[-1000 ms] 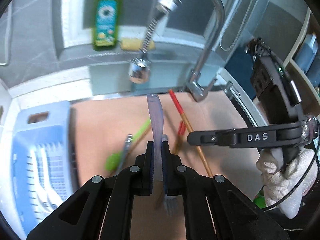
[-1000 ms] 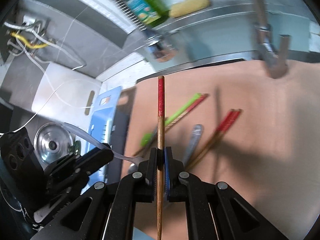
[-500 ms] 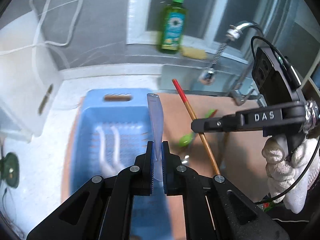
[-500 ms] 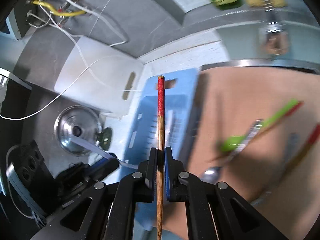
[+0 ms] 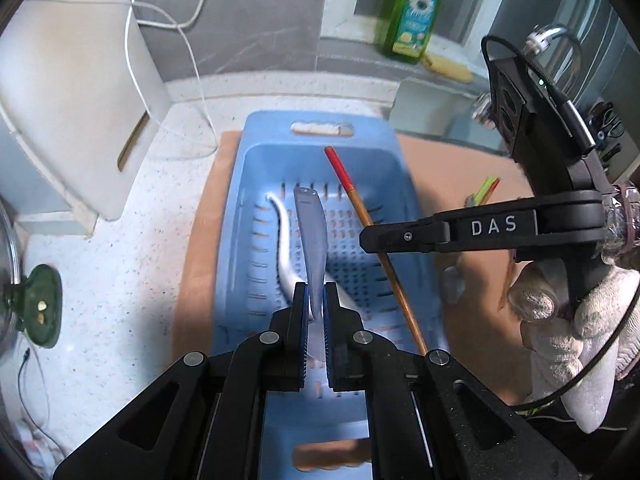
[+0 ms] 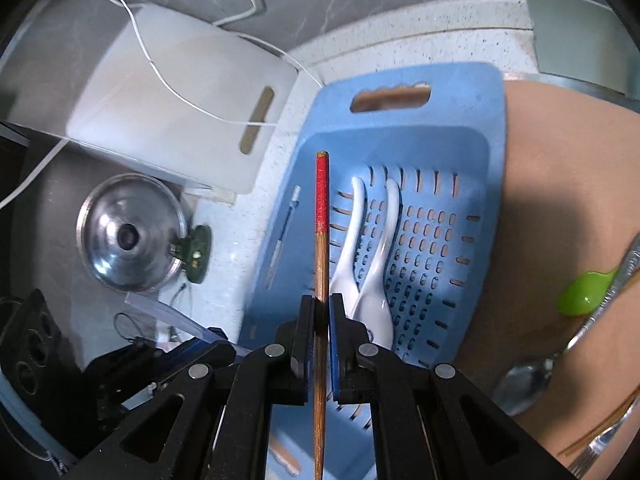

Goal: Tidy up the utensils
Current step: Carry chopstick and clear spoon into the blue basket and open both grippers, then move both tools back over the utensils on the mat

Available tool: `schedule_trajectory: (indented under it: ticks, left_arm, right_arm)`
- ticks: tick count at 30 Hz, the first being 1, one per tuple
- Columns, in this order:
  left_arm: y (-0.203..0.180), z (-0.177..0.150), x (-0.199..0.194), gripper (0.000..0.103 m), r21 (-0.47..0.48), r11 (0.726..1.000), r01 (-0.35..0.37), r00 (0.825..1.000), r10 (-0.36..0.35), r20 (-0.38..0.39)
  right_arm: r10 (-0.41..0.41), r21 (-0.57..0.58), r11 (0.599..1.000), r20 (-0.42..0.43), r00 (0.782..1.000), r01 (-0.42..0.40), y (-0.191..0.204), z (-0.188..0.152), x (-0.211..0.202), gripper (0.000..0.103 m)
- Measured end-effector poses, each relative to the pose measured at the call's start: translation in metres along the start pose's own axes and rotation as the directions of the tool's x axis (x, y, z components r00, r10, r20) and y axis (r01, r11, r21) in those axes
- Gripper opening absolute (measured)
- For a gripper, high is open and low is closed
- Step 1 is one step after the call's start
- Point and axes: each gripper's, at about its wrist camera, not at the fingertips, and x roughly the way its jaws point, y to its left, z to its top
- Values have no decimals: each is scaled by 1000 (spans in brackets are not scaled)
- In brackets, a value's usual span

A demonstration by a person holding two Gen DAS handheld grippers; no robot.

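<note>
A translucent blue-grey utensil handle is pinched upright between the jaws of the left gripper, above the blue slotted basket. A red-tipped wooden chopstick is clamped by the right gripper, its red end held over the basket's left wall. Two white spoons are seen lying side by side inside the basket. The basket is set on a tan mat on the speckled bench. A green spoon and a metal spoon lie on the mat to the right.
</note>
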Motion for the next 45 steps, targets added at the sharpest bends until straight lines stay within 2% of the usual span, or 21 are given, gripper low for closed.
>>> schedule_trajectory:
  ticks: [8,22,34,37,45]
  left_arm:
    - [14,12,37,6,-4,1000,17,999,-17,-49]
    - [28,28,77,6,-25,1000,4,997,-6,-82]
    - [36,31,87,6,-43,999,-14,996,10,-93]
    - [34,31,86,14,-38,999,-25,995,21,-93]
    - [32,29,75,14,-46,998,-35,997,32,-75]
  right_arm:
    - [-86,-3,996,-19,996,86,-4,12,31,6]
    - [-188,-26,982,-21,982,188,-5,35,51,6]
    - [-190,-36,981,-38,981,189,-4,38,54,7]
    - [-180,-41,983,-34,983,179,-4,38,51,10]
    - [-159,-42,986,-6,987,159,-6,34,31,16]
